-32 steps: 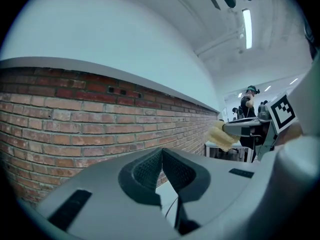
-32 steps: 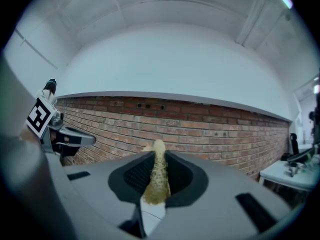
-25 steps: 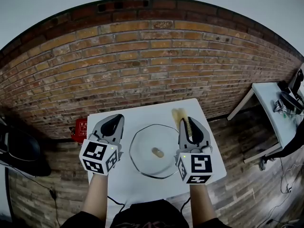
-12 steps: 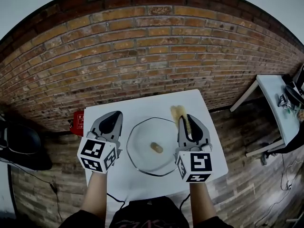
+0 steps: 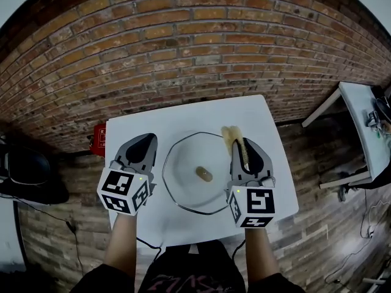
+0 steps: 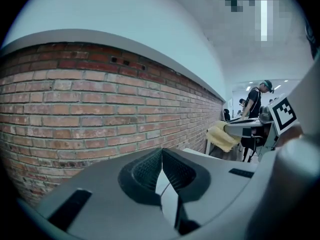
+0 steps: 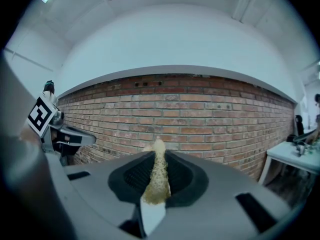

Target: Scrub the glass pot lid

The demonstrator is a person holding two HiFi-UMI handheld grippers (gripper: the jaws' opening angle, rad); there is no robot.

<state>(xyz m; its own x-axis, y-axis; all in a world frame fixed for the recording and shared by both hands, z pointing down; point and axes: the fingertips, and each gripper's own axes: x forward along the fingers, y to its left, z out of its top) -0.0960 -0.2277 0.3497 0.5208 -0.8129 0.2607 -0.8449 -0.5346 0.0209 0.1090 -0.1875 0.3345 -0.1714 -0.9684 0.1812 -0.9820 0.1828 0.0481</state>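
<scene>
Your right fingers pinch a yellow sponge; left fingers pressed together, empty; glass pot lid lies between them

Clear glass pot lid lies flat — brown knob up.

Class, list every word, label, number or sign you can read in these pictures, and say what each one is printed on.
Nothing here can be read with certainty.
Red box: white characters, too small to read.
Dark garment at the bottom edge of the head view: reddish lettering, too blurred to read.
Marker cubes: black-and-white square patterns only, no words or numbers.
</scene>
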